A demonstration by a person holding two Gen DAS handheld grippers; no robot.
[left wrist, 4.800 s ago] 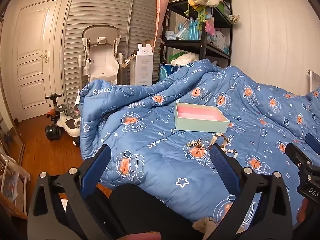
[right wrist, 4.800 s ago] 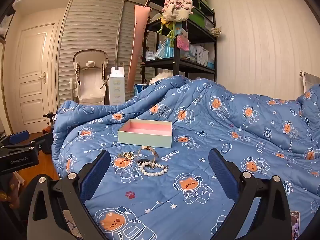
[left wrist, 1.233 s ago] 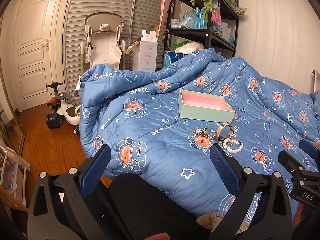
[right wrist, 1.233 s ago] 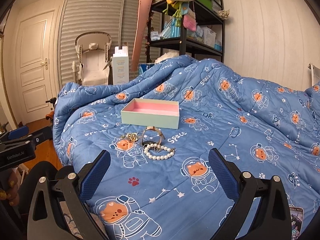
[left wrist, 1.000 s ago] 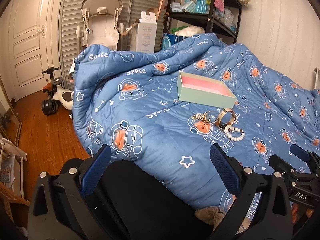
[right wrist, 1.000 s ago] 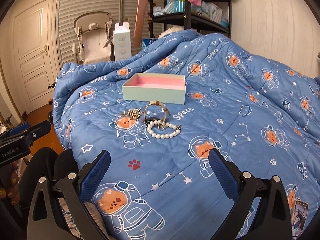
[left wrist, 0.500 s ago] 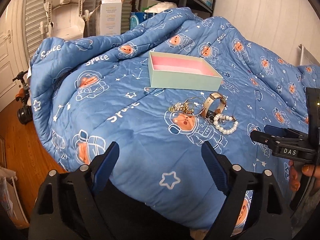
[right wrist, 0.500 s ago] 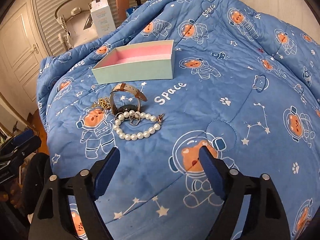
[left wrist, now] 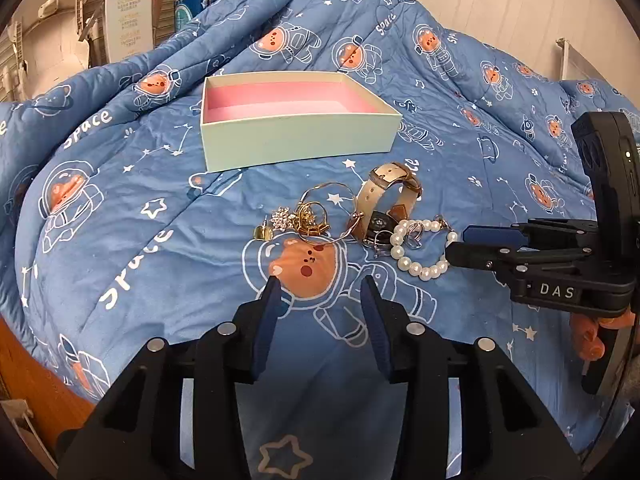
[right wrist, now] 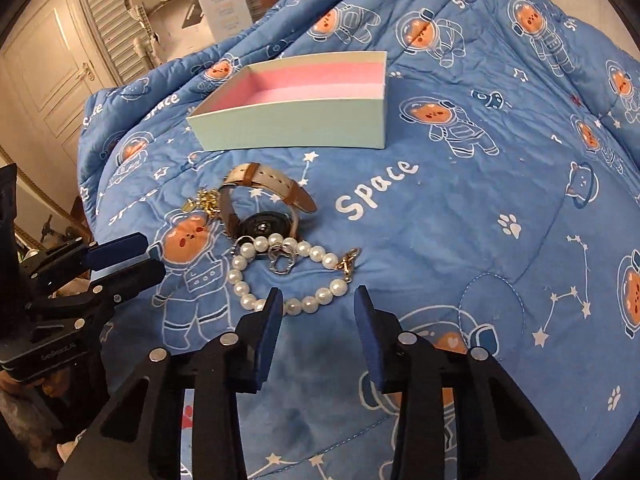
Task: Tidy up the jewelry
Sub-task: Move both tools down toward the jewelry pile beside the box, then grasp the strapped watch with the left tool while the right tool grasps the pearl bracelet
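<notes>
A mint box with a pink lining (left wrist: pixel 296 136) (right wrist: pixel 296 128) sits open and empty on the blue quilt. In front of it lies a pile of jewelry: gold bangle and rings (left wrist: pixel 316 216), a tan-strap watch (left wrist: pixel 384 196) (right wrist: pixel 264 196), a pearl bracelet (left wrist: pixel 420 268) (right wrist: pixel 280 276) and a silver ring (right wrist: pixel 282 262). My left gripper (left wrist: pixel 320 292) is open, just short of the gold pieces. My right gripper (right wrist: pixel 316 300) is open, its left finger tip beside the pearl bracelet's near edge; it also shows in the left wrist view (left wrist: pixel 472 246).
The quilt (right wrist: pixel 460 220) is soft and wrinkled, sloping down at the left to a wooden floor (left wrist: pixel 24 380). A white carton (left wrist: pixel 130 20), a baby chair (right wrist: pixel 168 4) and a door (right wrist: pixel 52 64) stand beyond the bed.
Both grippers have come down and forward close to the jewelry pile. Both sets of jaws have narrowed from wide open to a smaller gap. Nothing has been picked up.
</notes>
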